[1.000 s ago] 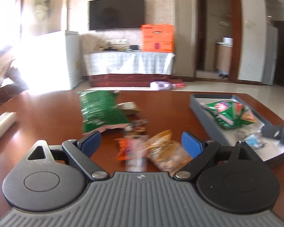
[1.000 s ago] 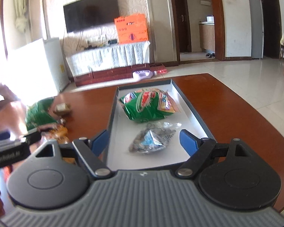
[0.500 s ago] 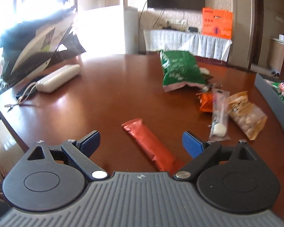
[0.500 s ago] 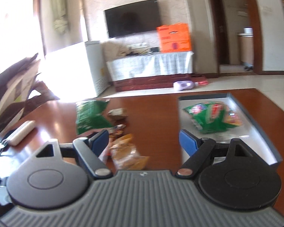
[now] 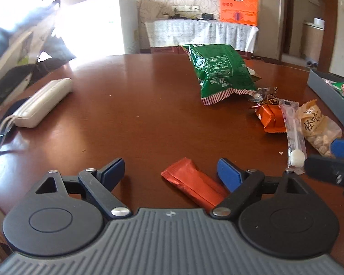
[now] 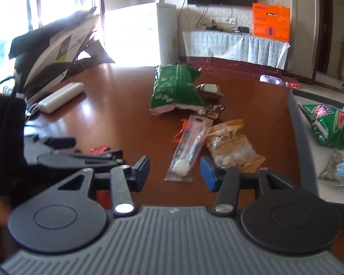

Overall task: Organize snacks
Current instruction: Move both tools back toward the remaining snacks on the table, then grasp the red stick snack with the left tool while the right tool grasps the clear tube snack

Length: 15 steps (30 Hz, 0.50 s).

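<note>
left gripper (image 5: 169, 171) held wide apart, empty | red wrapper bar (image 5: 195, 184) lies flat on table (image 5: 137, 105), by the right finger | right gripper (image 6: 174, 171) spread, empty | bar judged light, slick, crushable; best pinched across its middle

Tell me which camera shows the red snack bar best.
Left wrist view: the red snack bar lies close, between the open fingers of the left gripper, most of its length visible. The right wrist view shows only a small red tip behind the left gripper.
</note>
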Each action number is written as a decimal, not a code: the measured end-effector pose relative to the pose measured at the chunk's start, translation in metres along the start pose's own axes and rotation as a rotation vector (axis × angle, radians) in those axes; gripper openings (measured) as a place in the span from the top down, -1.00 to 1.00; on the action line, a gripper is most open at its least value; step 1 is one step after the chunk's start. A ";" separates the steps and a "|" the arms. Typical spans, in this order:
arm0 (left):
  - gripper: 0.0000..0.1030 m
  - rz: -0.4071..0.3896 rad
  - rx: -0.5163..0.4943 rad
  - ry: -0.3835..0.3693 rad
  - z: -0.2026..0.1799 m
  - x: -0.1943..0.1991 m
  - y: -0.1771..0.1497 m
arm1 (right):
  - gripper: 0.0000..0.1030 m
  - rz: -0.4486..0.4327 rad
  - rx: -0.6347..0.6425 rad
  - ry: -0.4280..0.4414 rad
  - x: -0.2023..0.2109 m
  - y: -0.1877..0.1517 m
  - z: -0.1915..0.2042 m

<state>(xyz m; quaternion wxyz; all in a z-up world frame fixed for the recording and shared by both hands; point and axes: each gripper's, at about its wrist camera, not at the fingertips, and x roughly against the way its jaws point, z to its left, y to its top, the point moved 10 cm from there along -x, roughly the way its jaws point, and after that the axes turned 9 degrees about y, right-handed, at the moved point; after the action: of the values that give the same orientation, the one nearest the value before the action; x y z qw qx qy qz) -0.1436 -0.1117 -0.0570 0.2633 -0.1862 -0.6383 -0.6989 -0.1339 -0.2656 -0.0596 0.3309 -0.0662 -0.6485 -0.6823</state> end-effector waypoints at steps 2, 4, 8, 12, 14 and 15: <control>-0.77 -0.002 0.004 -0.014 0.004 0.000 -0.002 | 0.01 0.021 0.000 -0.013 -0.007 -0.004 0.002; -0.77 0.003 0.011 -0.018 0.006 0.007 -0.007 | 0.01 0.044 -0.020 -0.032 -0.015 -0.009 -0.002; -0.79 0.005 0.037 -0.037 0.002 0.024 -0.018 | 0.01 0.065 -0.083 -0.077 -0.027 -0.015 -0.015; -0.79 -0.006 0.060 -0.058 -0.003 0.037 -0.022 | 0.01 0.063 -0.066 -0.102 -0.034 -0.012 -0.015; -0.80 0.016 0.073 -0.086 -0.007 0.038 -0.027 | 0.29 0.068 -0.027 -0.121 -0.037 -0.009 -0.014; -0.81 0.012 0.069 -0.086 -0.009 0.040 -0.029 | 0.42 0.072 -0.007 -0.133 -0.037 -0.007 -0.013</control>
<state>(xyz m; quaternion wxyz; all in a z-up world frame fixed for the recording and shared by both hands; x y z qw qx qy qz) -0.1922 -0.1242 -0.0569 0.2460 -0.2107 -0.6718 -0.6661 -0.1051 -0.2645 -0.0870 0.3115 -0.1359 -0.6637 -0.6663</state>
